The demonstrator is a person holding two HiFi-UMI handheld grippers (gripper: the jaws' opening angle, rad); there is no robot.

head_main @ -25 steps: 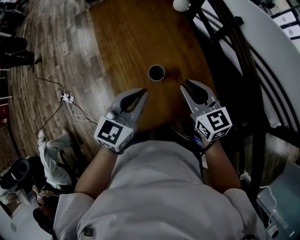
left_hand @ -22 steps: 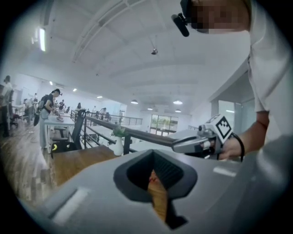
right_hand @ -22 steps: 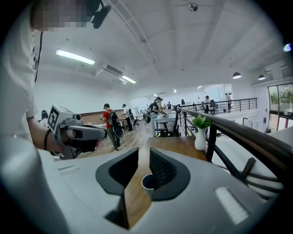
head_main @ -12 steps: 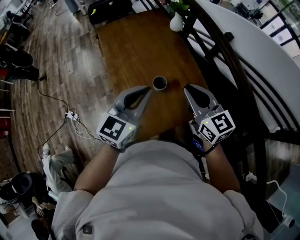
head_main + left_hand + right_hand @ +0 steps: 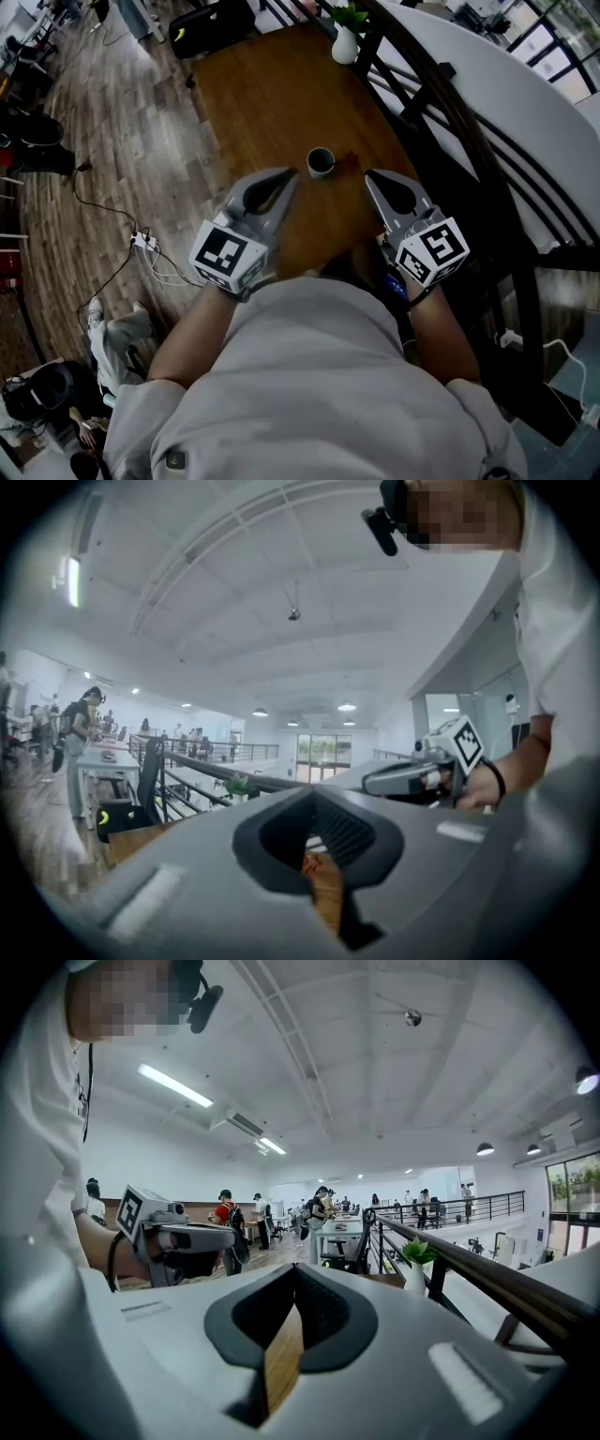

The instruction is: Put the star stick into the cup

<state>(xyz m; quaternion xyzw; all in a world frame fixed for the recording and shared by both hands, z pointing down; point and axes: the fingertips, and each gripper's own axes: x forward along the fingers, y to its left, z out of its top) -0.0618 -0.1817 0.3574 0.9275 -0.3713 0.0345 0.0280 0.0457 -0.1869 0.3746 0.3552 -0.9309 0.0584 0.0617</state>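
A small dark cup (image 5: 321, 161) stands upright on the brown wooden table (image 5: 272, 94). A faint reddish mark (image 5: 351, 158), too small to identify, lies just right of the cup. In the left gripper view a small orange star shape (image 5: 315, 862) on the tabletop shows through the hollow between the jaws. My left gripper (image 5: 285, 177) hovers a little short and left of the cup, jaw tips together, holding nothing. My right gripper (image 5: 371, 176) hovers short and right of the cup, also shut and holding nothing. Each gripper shows in the other's view: right (image 5: 412, 778), left (image 5: 178, 1237).
A white vase with a green plant (image 5: 345, 43) stands at the table's far end. A dark curved railing (image 5: 450, 122) runs along the right side. On the wood floor to the left lie a power strip and cables (image 5: 142, 246). A black chair (image 5: 211, 23) stands beyond the table.
The head view has tilted further forward, so the vase and table end now show. Both grippers stay shut near the cup, the left one slightly closer to it.
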